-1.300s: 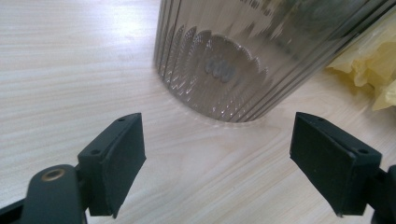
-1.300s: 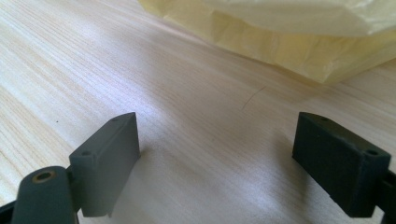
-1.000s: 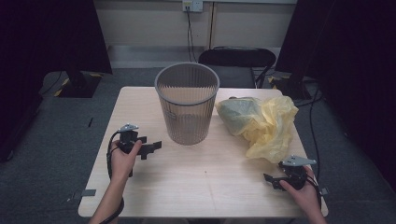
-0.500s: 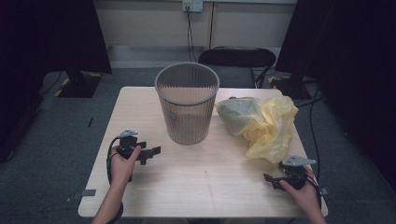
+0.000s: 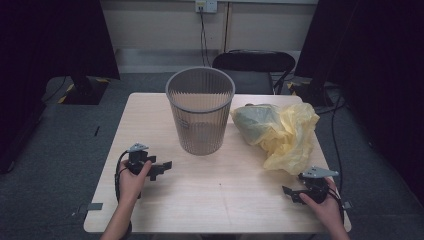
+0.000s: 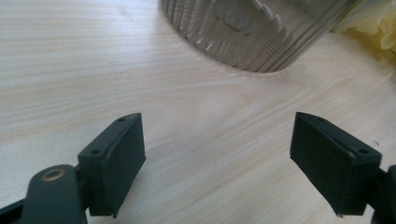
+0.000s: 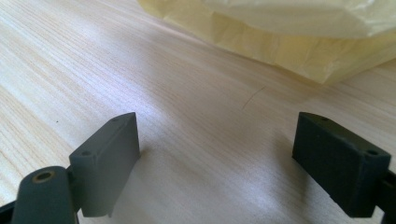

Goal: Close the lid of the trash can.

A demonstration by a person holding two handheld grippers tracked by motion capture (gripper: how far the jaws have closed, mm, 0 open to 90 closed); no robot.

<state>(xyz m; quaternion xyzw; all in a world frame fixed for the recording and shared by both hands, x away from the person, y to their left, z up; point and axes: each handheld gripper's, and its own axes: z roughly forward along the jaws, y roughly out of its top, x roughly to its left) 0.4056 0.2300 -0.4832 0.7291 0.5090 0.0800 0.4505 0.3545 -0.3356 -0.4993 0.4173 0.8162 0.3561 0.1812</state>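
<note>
A grey ribbed wastebasket (image 5: 201, 111) stands upright near the middle of the wooden table (image 5: 220, 200). Just right of it lies a crumpled yellow plastic bag (image 5: 280, 131). My left gripper (image 5: 159, 170) rests low over the table's front left, held in a hand, jaws wide open with nothing between them; the left gripper view shows the basket's base (image 6: 254, 35) ahead of it. My right gripper (image 5: 289, 193) sits at the front right corner, open and empty, with the bag's edge (image 7: 289, 35) lying beyond its jaws.
A black chair (image 5: 253, 65) stands behind the table's far edge. Cables run along the grey floor at the right. Bare wood spreads between the two grippers along the table's front.
My left gripper has slid a little toward the front of the table. The right gripper, basket and bag have stayed put.
</note>
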